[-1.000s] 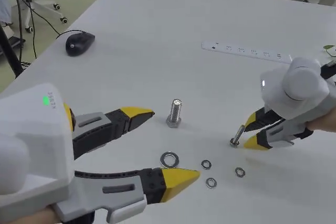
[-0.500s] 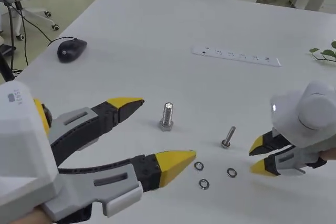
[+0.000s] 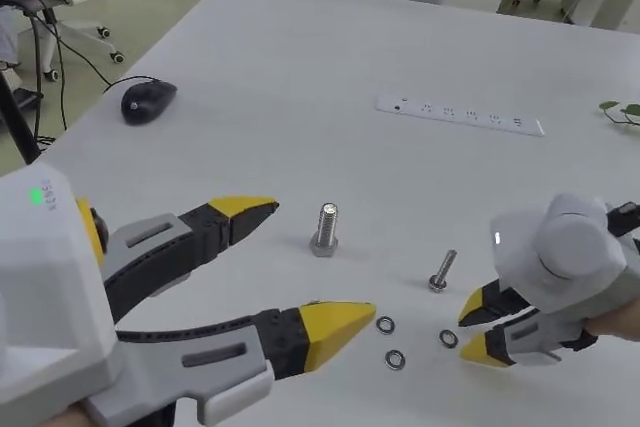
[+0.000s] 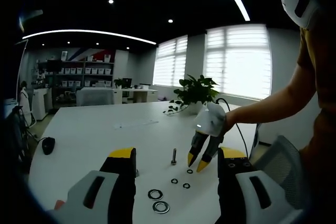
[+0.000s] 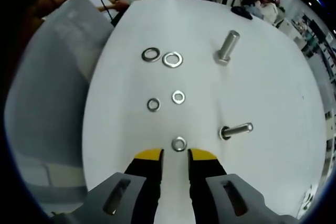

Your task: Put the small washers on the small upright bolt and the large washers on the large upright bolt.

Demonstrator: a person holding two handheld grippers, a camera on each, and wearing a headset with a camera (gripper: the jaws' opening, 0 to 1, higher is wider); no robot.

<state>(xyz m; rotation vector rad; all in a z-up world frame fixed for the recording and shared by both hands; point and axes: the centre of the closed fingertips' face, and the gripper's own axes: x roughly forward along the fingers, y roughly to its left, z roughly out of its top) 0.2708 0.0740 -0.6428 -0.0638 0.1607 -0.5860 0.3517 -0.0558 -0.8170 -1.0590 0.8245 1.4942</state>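
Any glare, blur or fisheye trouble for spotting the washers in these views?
Head view: even light, sharp, washers clear. Left gripper view: dim room, windows blown out, washers tiny. Right gripper view: fisheye bends the table edge, washers crisp, no glare.

The large bolt [image 3: 325, 230] stands left of the small bolt [image 3: 441, 271]; small washers [image 3: 386, 325] before them.
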